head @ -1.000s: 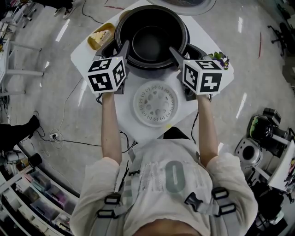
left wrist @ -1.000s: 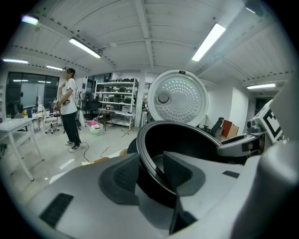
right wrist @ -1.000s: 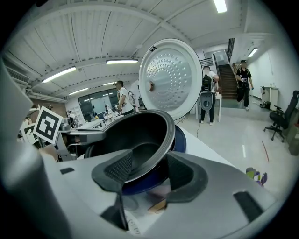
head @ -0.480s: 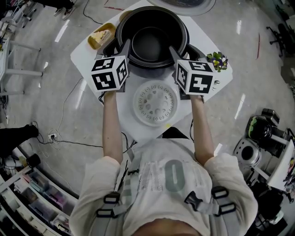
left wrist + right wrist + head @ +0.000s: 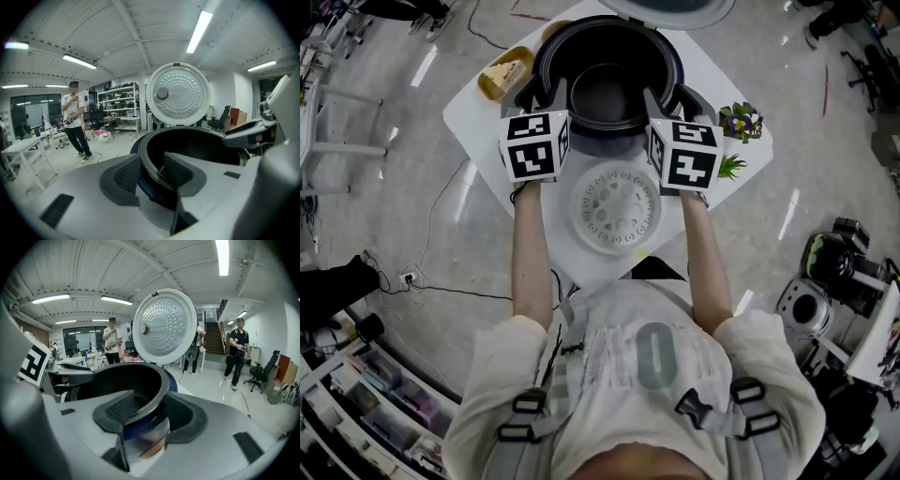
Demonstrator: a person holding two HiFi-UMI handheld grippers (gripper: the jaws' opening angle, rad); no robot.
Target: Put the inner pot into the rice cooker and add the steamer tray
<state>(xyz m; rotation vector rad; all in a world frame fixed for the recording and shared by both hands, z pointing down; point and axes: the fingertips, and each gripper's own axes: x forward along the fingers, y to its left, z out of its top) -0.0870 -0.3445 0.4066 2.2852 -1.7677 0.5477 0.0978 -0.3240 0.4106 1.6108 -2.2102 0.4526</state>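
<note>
Symmetrically, left gripper [image 5: 555,95] and right gripper [image 5: 654,100] clamp opposite rims of the inner pot [image 5: 607,94], upper centre; steamer tray [image 5: 616,208] lies below, equidistant.

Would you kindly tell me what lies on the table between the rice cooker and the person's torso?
The white steamer tray lies there, flat on the white table; the head view shows it plainly.

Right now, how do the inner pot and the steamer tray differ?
The inner pot is black and deep; the steamer tray is white, shallow and perforated. The inner pot is held at its rim by the left gripper and right gripper; the steamer tray lies untouched on the table. Both are round.
</note>
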